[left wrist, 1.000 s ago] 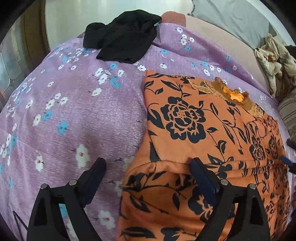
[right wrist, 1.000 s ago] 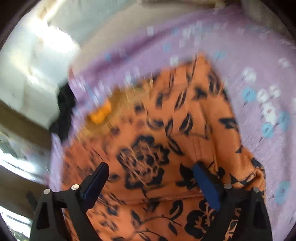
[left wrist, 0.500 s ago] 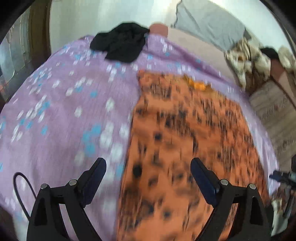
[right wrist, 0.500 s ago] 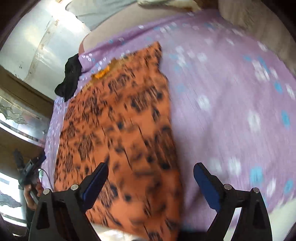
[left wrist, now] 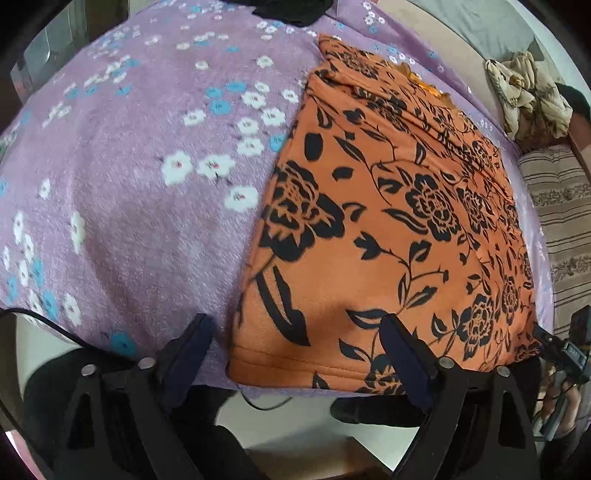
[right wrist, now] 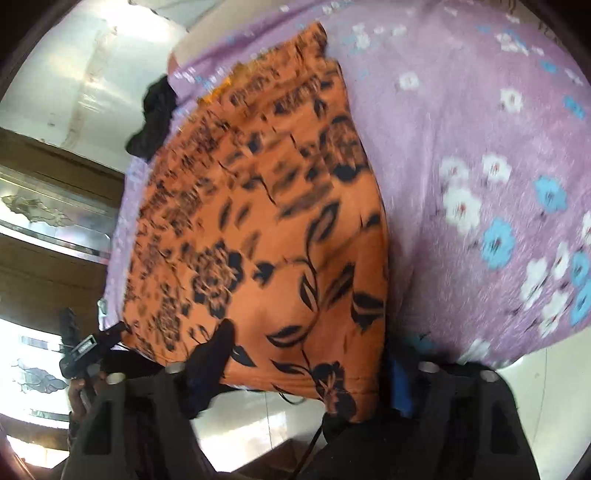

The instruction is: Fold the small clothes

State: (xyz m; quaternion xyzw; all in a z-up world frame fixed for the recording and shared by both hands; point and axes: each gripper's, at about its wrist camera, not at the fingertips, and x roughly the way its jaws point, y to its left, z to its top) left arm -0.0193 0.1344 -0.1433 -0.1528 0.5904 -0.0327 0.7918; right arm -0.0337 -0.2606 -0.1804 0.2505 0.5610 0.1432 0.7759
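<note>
left gripper [left wrist: 295,354] points steeply down at the near left corner of the orange floral garment [left wrist: 388,206]. jaws closing, corner hem between them, pads not visibly pressing on the cloth.

right gripper [right wrist: 306,354] at the near right corner of the same garment [right wrist: 266,229]. jaws closing, hem between them; left finger [right wrist: 212,354] lies over the cloth, right finger partly hidden behind the cloth edge. whether the pads bite yet is hard to make out, since the right view is smeared with motion blur.

garment lies flat on the purple flowered blanket [left wrist: 129,184], long axis running away from the grippers, near hem at the bed edge, lace-trimmed end far.

black garment [left wrist: 291,11] at the far blanket edge, cut off by the frame. crumpled cream cloth [left wrist: 528,96] and striped pillow [left wrist: 557,221] to the right. each view catches the other gripper small at its edge.
</note>
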